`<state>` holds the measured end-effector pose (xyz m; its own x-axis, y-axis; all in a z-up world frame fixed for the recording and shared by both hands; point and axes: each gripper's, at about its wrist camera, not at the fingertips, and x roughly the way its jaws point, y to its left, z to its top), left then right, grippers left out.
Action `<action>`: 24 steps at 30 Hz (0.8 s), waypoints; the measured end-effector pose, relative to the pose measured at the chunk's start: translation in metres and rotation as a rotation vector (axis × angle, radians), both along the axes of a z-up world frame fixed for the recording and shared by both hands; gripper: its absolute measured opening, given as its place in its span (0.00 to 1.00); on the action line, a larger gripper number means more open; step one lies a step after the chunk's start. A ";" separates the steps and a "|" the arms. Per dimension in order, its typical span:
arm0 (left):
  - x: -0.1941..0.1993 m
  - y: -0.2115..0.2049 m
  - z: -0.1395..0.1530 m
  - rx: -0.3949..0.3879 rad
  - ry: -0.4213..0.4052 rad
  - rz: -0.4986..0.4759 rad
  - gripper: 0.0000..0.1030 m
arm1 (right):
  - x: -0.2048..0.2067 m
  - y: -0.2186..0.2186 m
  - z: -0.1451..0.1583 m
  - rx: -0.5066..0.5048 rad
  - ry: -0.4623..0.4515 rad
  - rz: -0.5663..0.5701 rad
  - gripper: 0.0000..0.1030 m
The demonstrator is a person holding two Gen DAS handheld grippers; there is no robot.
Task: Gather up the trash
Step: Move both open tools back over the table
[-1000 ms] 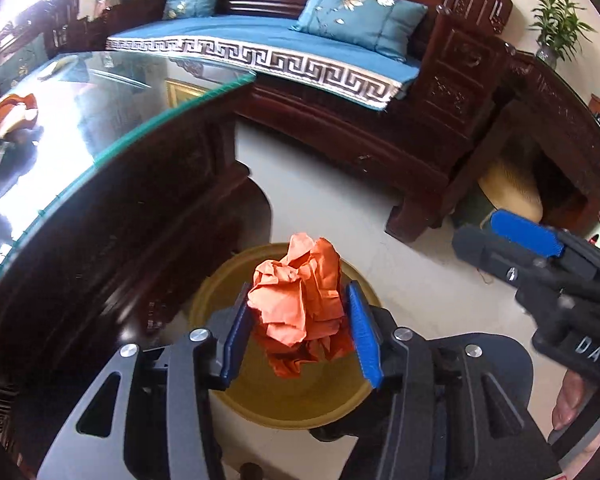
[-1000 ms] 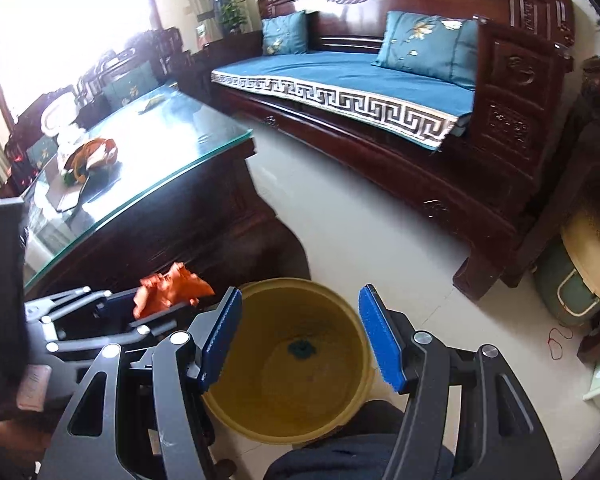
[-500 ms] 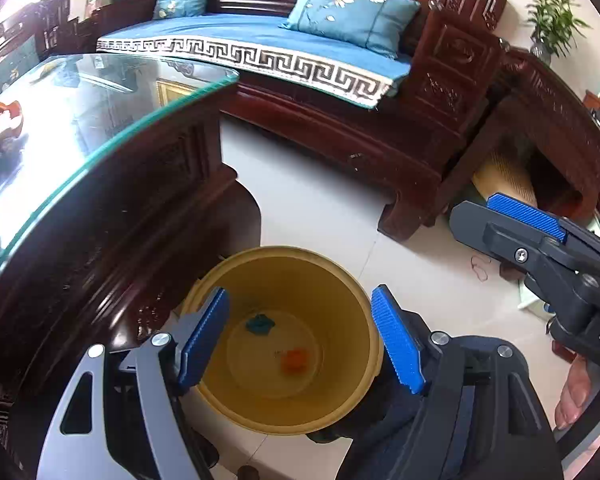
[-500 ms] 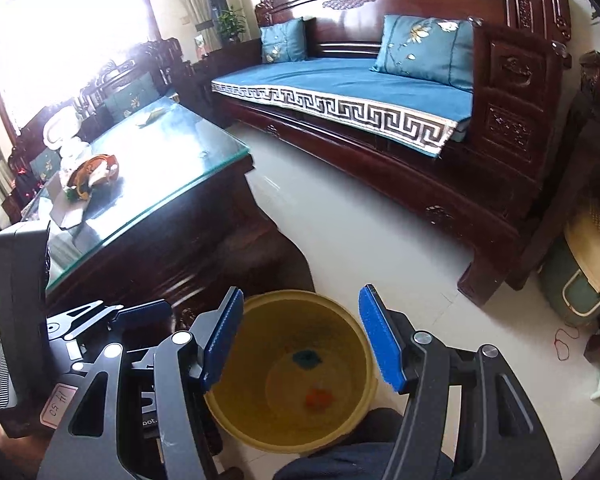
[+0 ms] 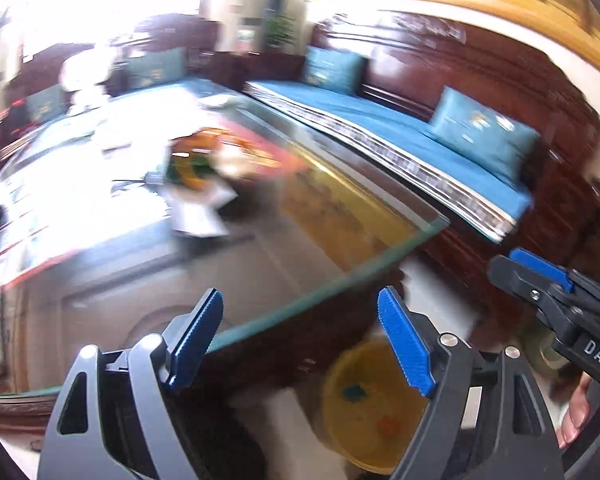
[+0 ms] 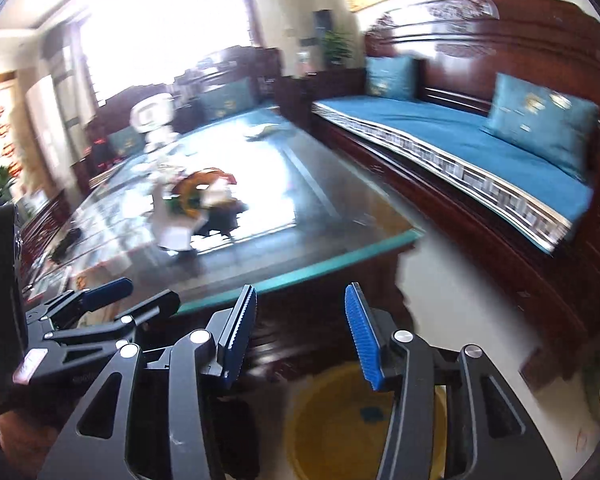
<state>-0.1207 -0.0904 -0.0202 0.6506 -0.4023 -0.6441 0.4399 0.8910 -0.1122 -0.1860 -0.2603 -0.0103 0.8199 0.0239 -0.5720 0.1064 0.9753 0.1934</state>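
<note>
Both frames are smeared with motion blur. The left gripper (image 5: pixel 300 336), black-framed with ridged blue pads, has its jaws spreading apart with nothing between them — only the green-edged rim of the glass-topped dark wood table (image 5: pixel 332 292) shows through the gap. The right gripper (image 6: pixel 300 332), of the same build, is drawing its jaws together, and they too hold nothing. Each tool shows in the other's view: the right one at the right edge of the left view, with fingertips of the person's hand (image 5: pixel 580 416) just under it, and the left one low at the left of the right view.

The round yellow waste bucket (image 5: pixel 340 412) stands on the pale floor beside the table's near corner, below both grippers. Inside it lie a small orange scrap (image 5: pixel 388 425) and a small teal scrap (image 5: pixel 354 392), a little apart on the bottom. Further back on the glass sits a blurred heap of orange, green and white litter (image 6: pixel 198 200), well apart from the bucket. A dark carved wooden sofa with a blue seat cushion (image 6: pixel 460 136) lines the right side.
</note>
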 end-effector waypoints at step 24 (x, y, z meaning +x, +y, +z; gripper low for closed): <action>0.108 0.142 -0.008 0.019 0.066 0.226 0.86 | 0.169 0.140 -0.017 -0.008 0.127 0.327 0.27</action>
<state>-0.0125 0.0516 -0.0284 0.6793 -0.2381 -0.6942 0.2210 0.9684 -0.1159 -0.0171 -0.1208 -0.0273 0.6914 0.2689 -0.6705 -0.1894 0.9631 0.1910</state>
